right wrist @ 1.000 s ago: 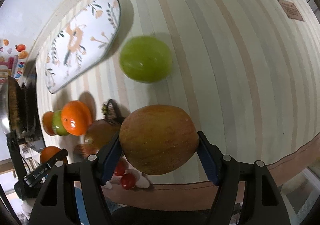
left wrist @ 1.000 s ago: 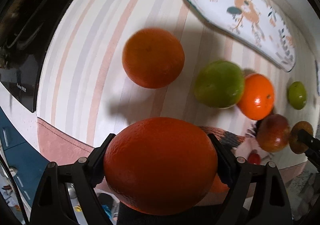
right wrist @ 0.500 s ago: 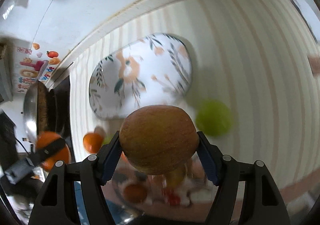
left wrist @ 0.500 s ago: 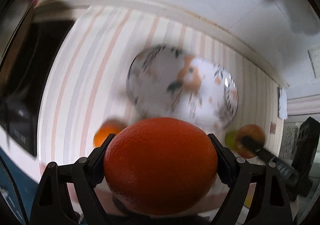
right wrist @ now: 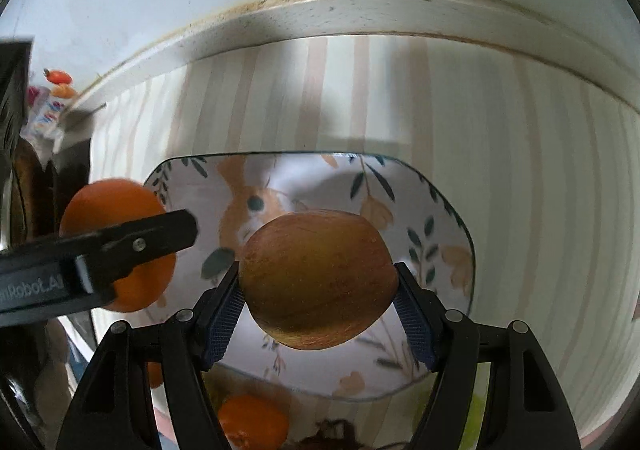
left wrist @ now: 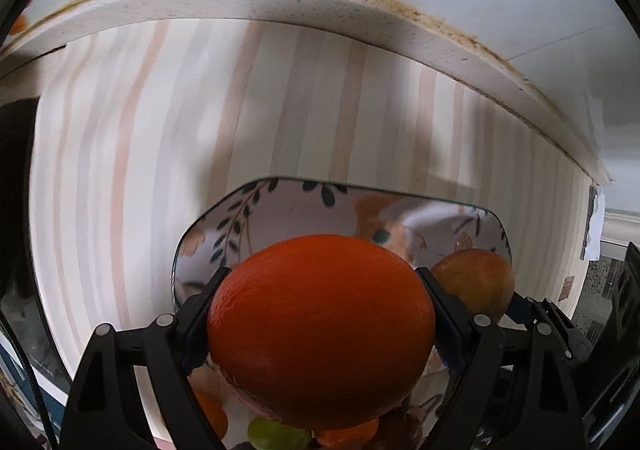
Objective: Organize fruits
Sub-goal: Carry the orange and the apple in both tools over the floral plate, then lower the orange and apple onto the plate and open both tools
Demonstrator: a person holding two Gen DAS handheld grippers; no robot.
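Note:
My left gripper (left wrist: 320,330) is shut on a large orange (left wrist: 320,330) and holds it above the near left part of the flower-patterned plate (left wrist: 280,209). My right gripper (right wrist: 318,286) is shut on a red-yellow apple (right wrist: 318,282) and holds it over the middle of the same plate (right wrist: 432,234). The apple also shows in the left wrist view (left wrist: 476,282), at the right of the orange. The orange and the left gripper's finger (right wrist: 132,242) show at the left of the right wrist view. Nothing lies on the visible part of the plate.
The plate sits on a striped tablecloth (left wrist: 160,129) near the white wall ledge (left wrist: 280,1). Other fruits lie nearer than the plate: an orange (right wrist: 252,426), a green fruit (left wrist: 276,434) and another orange (left wrist: 212,414). A dark appliance (right wrist: 24,189) stands at the left.
Both grippers have lifted their fruit from the table, swung toward the wall and come over the plate. The loose fruits have dropped to the bottom edge of both views.

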